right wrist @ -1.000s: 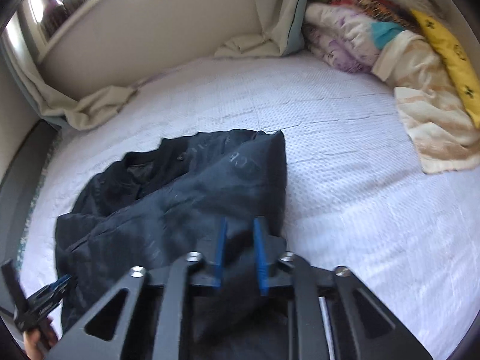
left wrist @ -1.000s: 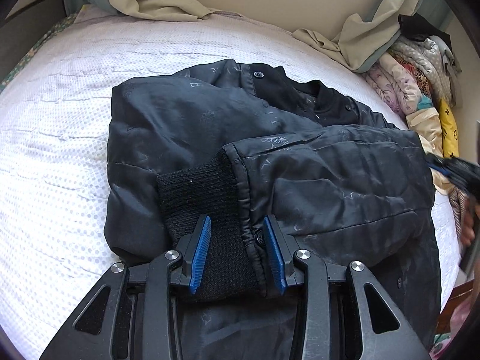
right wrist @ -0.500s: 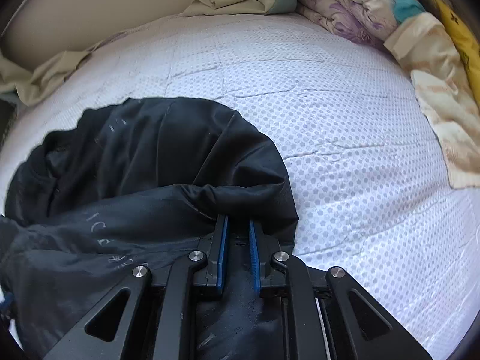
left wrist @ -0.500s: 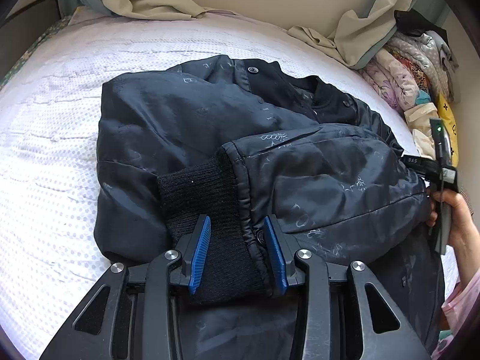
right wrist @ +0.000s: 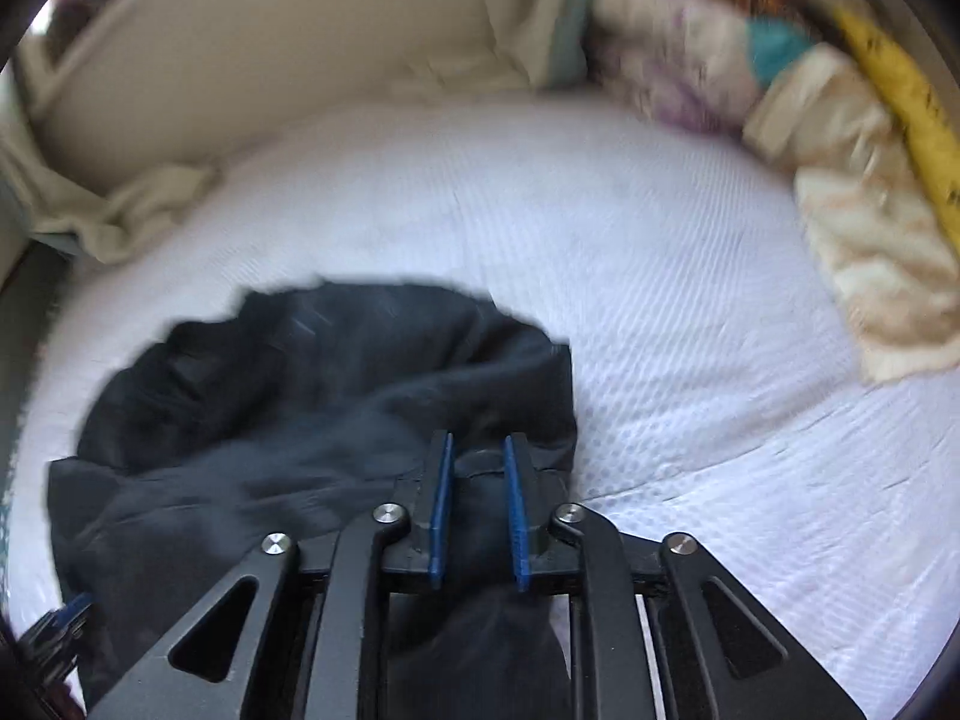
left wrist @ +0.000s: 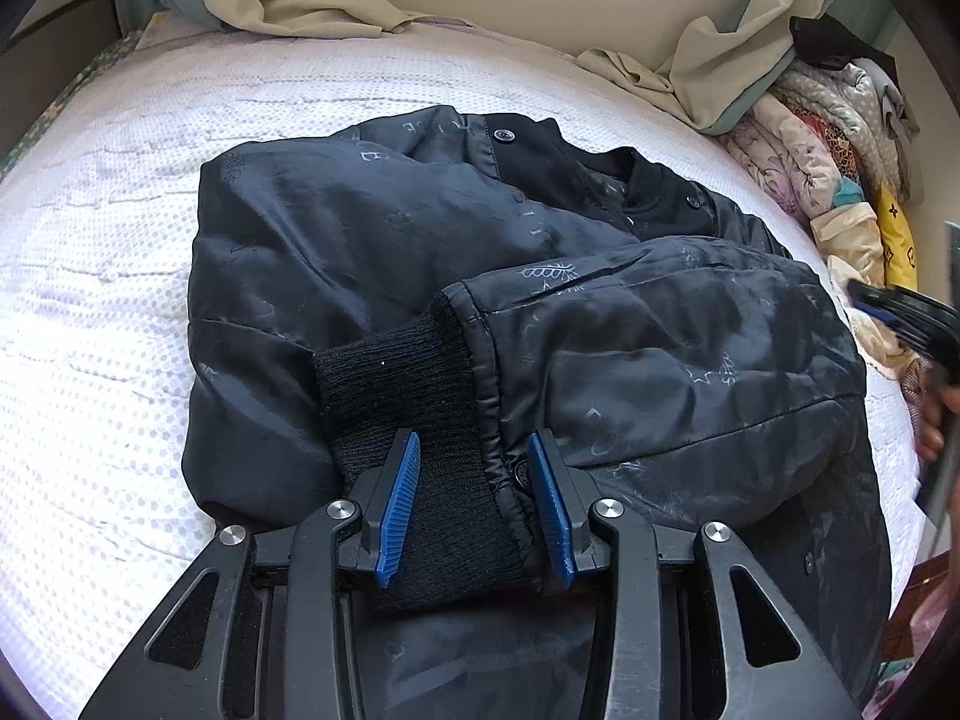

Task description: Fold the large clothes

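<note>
A large black jacket [left wrist: 372, 252] lies on the white bed [left wrist: 90, 276], a sleeve folded across its body. My left gripper [left wrist: 474, 480] is shut on the sleeve's black knit cuff [left wrist: 396, 384], the cuff bunched between the blue pads. In the right wrist view, blurred by motion, my right gripper [right wrist: 480, 498] holds a bunched fold of the jacket [right wrist: 300, 396] between its blue pads at the jacket's right edge. The right gripper also shows at the right edge of the left wrist view [left wrist: 900, 312].
Beige curtains [left wrist: 288, 0] pile along the back wall. A stack of folded quilts and blankets [left wrist: 828, 180] lies at the right side of the bed, also in the right wrist view [right wrist: 840, 192]. White bedcover [right wrist: 690, 330] lies right of the jacket.
My right gripper has lifted and swung back from the bed with the jacket edge, pads slightly wider apart, view now blurred. The left gripper keeps its hold on the cuff, barely moved.
</note>
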Motion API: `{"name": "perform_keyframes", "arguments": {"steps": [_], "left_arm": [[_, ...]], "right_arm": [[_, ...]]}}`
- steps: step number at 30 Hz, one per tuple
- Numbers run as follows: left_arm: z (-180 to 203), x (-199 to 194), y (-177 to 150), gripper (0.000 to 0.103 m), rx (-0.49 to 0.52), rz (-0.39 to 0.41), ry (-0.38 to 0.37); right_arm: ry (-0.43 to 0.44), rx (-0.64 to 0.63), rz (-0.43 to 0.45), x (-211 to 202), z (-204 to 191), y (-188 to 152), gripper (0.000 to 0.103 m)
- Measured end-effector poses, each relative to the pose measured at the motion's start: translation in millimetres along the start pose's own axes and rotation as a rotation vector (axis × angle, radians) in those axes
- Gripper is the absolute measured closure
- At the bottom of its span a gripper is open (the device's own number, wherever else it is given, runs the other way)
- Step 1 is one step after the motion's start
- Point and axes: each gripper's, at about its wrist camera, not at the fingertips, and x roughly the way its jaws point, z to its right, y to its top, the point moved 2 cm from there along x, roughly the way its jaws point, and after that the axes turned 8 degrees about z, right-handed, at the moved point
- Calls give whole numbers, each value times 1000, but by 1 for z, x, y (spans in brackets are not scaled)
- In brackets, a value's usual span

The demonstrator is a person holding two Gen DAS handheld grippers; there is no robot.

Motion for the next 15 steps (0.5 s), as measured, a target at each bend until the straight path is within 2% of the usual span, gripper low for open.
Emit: {"name": "perform_keyframes", "arguments": {"steps": [2, 4, 7, 10, 15], "left_arm": [[0, 0, 0, 59, -6, -1, 2], [0, 0, 0, 59, -8, -3, 3], [-1, 0, 0, 59, -8, -4, 0], [-4, 1, 0, 58, -14, -7, -17], [-14, 4, -1, 58, -57, -15, -65]], "right_arm": [[37, -21, -2, -17, -5, -8, 90], [61, -57, -50, -20, -13, -29, 90], [43, -98, -114, 0, -13, -53, 90], [33, -74, -154, 21, -9, -68, 90], [-16, -142, -125, 39, -13, -82, 90]]}}
